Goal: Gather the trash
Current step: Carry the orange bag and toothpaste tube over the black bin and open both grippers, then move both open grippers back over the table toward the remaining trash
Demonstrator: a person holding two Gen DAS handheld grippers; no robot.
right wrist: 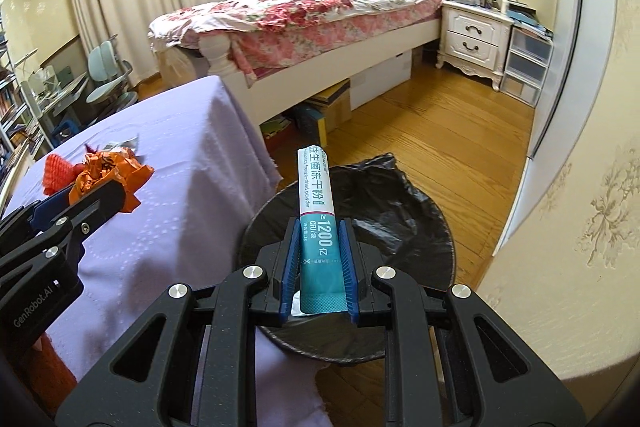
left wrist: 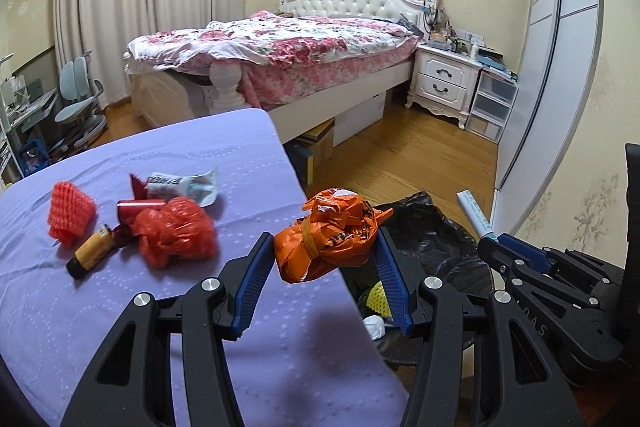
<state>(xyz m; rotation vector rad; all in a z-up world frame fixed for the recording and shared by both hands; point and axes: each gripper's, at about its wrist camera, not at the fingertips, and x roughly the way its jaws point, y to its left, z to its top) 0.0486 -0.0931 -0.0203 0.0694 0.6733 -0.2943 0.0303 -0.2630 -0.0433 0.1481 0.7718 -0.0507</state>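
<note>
My left gripper [left wrist: 324,247] is shut on a crumpled orange plastic bag [left wrist: 328,239], held at the right edge of the purple-covered table [left wrist: 120,307]. In the right wrist view that orange bag [right wrist: 108,175] shows at the left. My right gripper [right wrist: 320,231] is shut on a teal and white sachet [right wrist: 318,211], over the black-lined bin [right wrist: 400,219]. The sachet [left wrist: 474,211] and the bin [left wrist: 424,239] also appear in the left wrist view. On the table lie a red plastic bag [left wrist: 176,231], a red foam net [left wrist: 70,213], a yellow lighter [left wrist: 90,257] and a torn wrapper [left wrist: 184,185].
A bed [left wrist: 280,55] with a floral cover stands beyond the table, with boxes [left wrist: 316,147] under it. A white nightstand [left wrist: 444,83] and plastic drawers [left wrist: 492,103] stand at the right, by a sliding wardrobe door [left wrist: 552,47]. A desk chair [left wrist: 80,99] is at the far left. Wooden floor [right wrist: 440,135] surrounds the bin.
</note>
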